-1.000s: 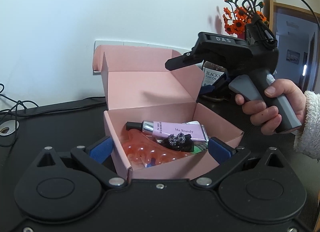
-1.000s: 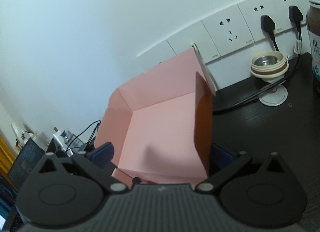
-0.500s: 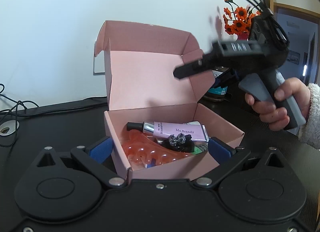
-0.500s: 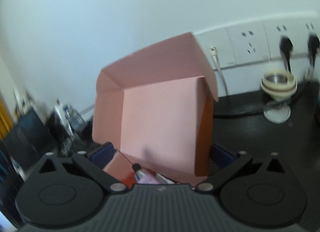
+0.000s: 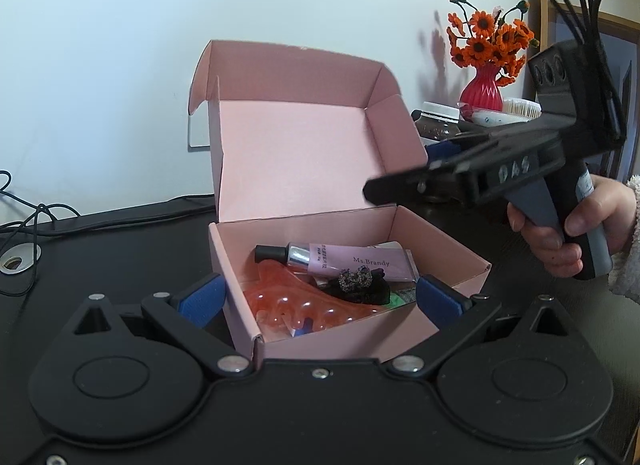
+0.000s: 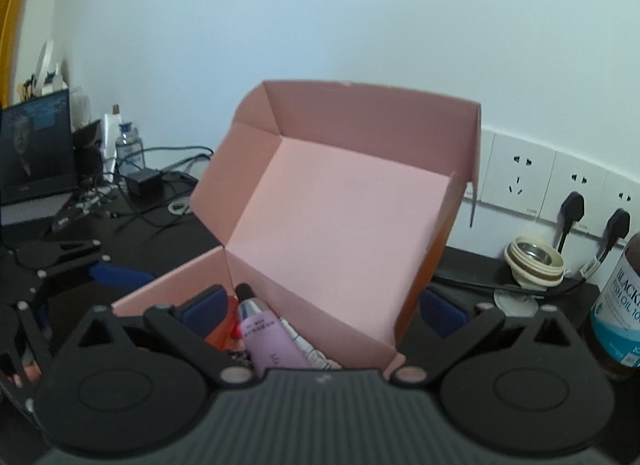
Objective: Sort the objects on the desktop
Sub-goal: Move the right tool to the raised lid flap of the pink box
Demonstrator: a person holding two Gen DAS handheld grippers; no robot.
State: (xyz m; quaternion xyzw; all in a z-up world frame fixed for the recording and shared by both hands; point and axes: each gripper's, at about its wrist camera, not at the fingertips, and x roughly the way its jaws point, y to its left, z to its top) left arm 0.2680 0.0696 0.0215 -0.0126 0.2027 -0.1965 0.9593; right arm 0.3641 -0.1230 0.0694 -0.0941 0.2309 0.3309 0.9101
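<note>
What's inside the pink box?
In the pink box: a lilac tube, an orange comb-like thing and a black sparkly hair clip. Something green is mostly covered.

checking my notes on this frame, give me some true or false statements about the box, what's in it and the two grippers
1. The box lid stands open. True.
2. A tube lies inside the box. True.
3. The right gripper is shut on the tube. False: its jaws are open and hold nothing.
4. The left gripper has its fingers either side of the box's near end. True.
5. The vase holds blue flowers. False: they are orange.
</note>
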